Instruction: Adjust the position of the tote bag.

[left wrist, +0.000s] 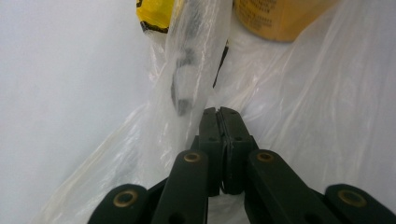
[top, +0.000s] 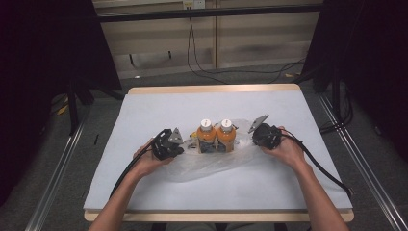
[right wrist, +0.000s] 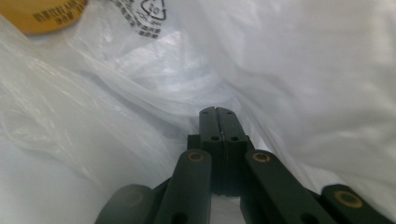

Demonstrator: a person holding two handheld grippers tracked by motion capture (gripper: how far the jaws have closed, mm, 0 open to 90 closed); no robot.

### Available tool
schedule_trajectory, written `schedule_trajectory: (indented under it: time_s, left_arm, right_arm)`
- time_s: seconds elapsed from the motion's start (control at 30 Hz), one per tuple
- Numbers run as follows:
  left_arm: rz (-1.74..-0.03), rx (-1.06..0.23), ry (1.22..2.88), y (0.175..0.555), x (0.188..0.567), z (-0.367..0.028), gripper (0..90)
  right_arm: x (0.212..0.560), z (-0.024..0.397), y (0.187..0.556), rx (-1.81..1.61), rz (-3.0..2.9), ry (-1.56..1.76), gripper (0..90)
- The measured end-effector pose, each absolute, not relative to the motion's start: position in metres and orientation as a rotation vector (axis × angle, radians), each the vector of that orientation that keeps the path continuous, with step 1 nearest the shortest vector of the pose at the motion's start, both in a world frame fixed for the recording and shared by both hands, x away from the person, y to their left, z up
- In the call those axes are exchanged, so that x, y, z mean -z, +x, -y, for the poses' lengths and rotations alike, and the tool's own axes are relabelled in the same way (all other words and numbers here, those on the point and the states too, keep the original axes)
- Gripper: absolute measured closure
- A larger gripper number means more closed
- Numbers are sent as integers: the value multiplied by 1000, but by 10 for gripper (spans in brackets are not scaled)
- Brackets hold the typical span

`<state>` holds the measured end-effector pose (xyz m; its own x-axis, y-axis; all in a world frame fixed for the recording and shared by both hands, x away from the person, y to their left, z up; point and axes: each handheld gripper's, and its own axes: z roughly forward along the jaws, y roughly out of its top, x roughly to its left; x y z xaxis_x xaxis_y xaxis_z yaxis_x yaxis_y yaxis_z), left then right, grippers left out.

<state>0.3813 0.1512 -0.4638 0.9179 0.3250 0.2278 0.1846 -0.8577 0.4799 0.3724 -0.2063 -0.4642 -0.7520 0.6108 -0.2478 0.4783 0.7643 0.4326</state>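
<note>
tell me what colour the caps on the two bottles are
White caps on the orange bottles, clearest in the high view.

High overview; two close jaw-level views, all sharing the plastic bag (top: pixel 211 166).

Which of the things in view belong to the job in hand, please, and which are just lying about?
In the job:
- clear plastic bag
- two orange bottles with white caps, standing upright
- left gripper, shut on the bag's film
- right gripper, shut on the bag's film

Lying about:
- black cables on the floor beyond the table
</note>
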Motion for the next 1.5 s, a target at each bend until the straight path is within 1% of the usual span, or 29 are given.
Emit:
schedule_trajectory:
  time_s: [0.03,0.07,0.13,0.33,0.47,0.53,0.63,0.83,1.07,1.1,1.37,1.5]
  left_arm:
    - [-368,-418,2617,381,464,-151,893]
    - [-367,-475,2638,382,464,-153,893]
    - [-403,-404,2603,386,465,-159,897]
    - [-393,-394,2600,391,465,-167,900]
    - [-423,-369,2580,394,465,-175,900]
    - [-455,-347,2571,397,466,-186,900]
    - [-434,-375,2586,395,465,-185,900]
    - [-431,-335,2587,397,465,-191,900]
    - [-432,-342,2616,397,463,-194,900]
    - [-453,-325,2606,397,463,-197,900]
    - [-480,-335,2586,392,464,-200,900]
    - [-489,-361,2623,387,462,-198,900]
  right_arm:
    - [464,206,372,-488,-2584,832,900]
    - [464,208,373,-482,-2585,823,900]
    - [465,211,375,-487,-2579,830,900]
    - [465,219,378,-507,-2573,856,900]
    - [465,225,379,-490,-2567,851,900]
    - [465,233,380,-490,-2557,864,900]
    - [466,238,381,-531,-2558,886,900]
    - [464,240,381,-495,-2579,878,900]
    - [464,244,380,-489,-2591,886,900]
    - [464,244,380,-488,-2587,885,900]
    - [463,247,372,-484,-2589,887,900]
    - [464,247,371,-490,-2576,893,900]
